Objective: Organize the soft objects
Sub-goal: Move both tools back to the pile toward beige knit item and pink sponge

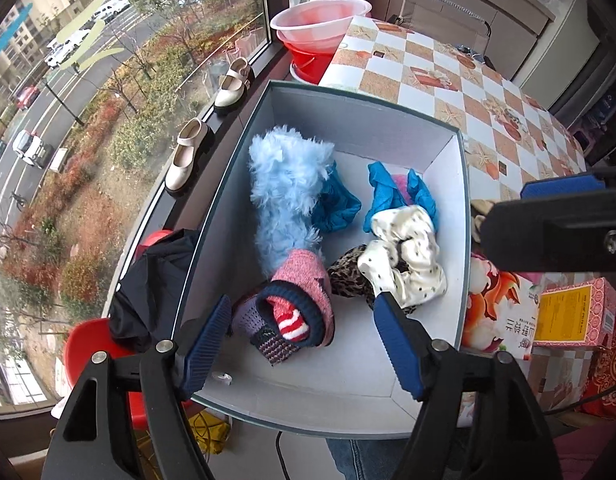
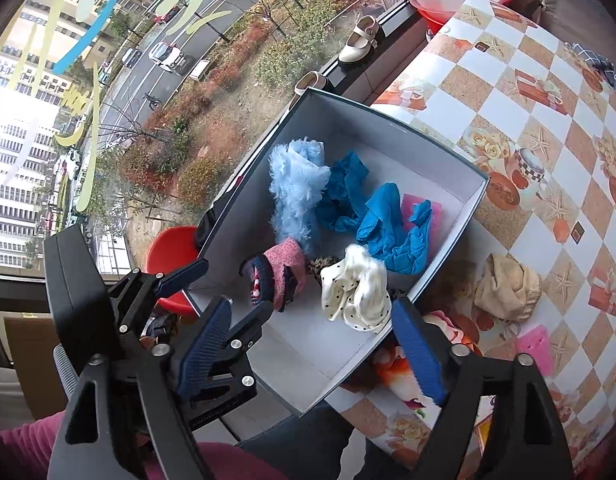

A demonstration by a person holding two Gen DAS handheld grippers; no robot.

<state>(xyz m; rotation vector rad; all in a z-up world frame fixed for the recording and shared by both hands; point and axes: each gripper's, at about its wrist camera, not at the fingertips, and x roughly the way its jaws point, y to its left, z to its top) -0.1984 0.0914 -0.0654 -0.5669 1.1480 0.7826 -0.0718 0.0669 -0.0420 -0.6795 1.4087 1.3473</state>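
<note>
Most soft things already lie in the box (image 2: 447, 236); both the left gripper (image 1: 304, 316) and right gripper (image 2: 315, 320) stand wide, holding nothing. A beige cloth (image 2: 507, 286) at three o'clock remains outside.

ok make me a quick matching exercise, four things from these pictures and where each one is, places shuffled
Things:
1. fluffy light blue item
2. beige crumpled cloth
3. cream shoes
4. red basin

Places:
A. on the checked tablecloth, outside the box
B. on the window ledge
C. inside the grey box
D. past the table's far end, by the window

Pairs: 1-C, 2-A, 3-B, 4-D
</note>
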